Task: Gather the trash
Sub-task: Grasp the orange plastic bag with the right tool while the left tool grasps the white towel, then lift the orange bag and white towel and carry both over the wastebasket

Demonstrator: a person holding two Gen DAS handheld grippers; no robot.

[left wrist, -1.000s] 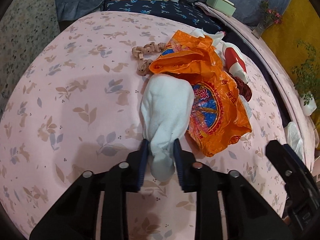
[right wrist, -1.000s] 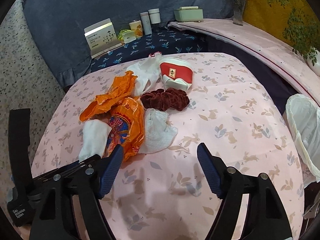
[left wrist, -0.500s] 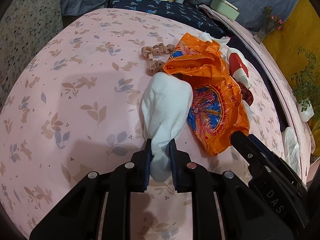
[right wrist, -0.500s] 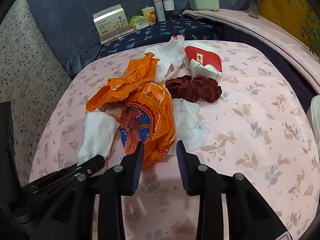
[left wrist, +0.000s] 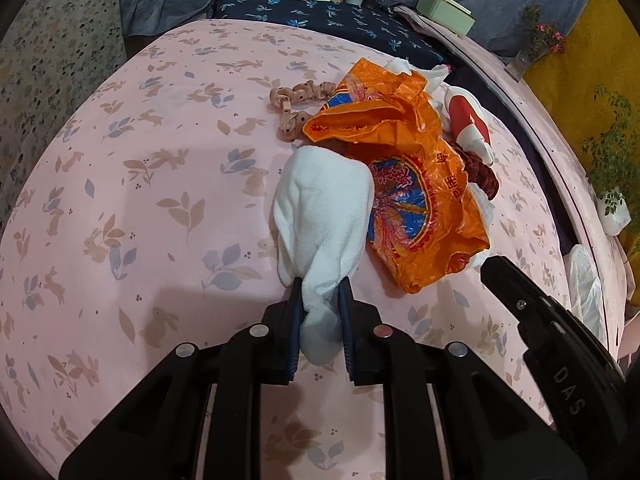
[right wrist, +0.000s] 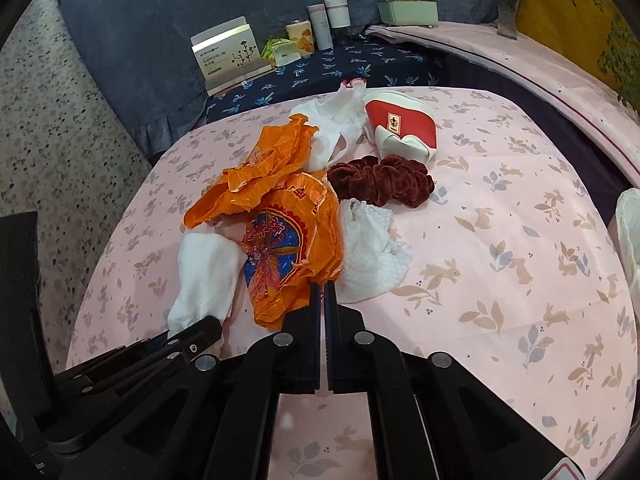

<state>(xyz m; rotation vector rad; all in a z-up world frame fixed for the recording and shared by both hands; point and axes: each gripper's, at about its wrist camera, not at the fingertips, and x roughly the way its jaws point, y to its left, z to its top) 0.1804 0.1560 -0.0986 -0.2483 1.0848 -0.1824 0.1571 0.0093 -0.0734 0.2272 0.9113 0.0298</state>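
Two claws are engaged: the left claw [left wrist: 320, 312] is clamped on the near tip of the white cloth [left wrist: 324, 216], whose length runs straight away from it, while the right claw [right wrist: 322, 292], pressed narrow, is seen touching the orange bag's [right wrist: 288, 248] near edge.

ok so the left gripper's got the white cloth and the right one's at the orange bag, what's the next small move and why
Probably lift the right gripper slightly to test its hold. It looks shut at the near edge of the orange bag, but whether plastic is actually pinched can't be seen. The left gripper is clamped on the white cloth, which lies against the bag, so a small lift would show whether the bag comes free.
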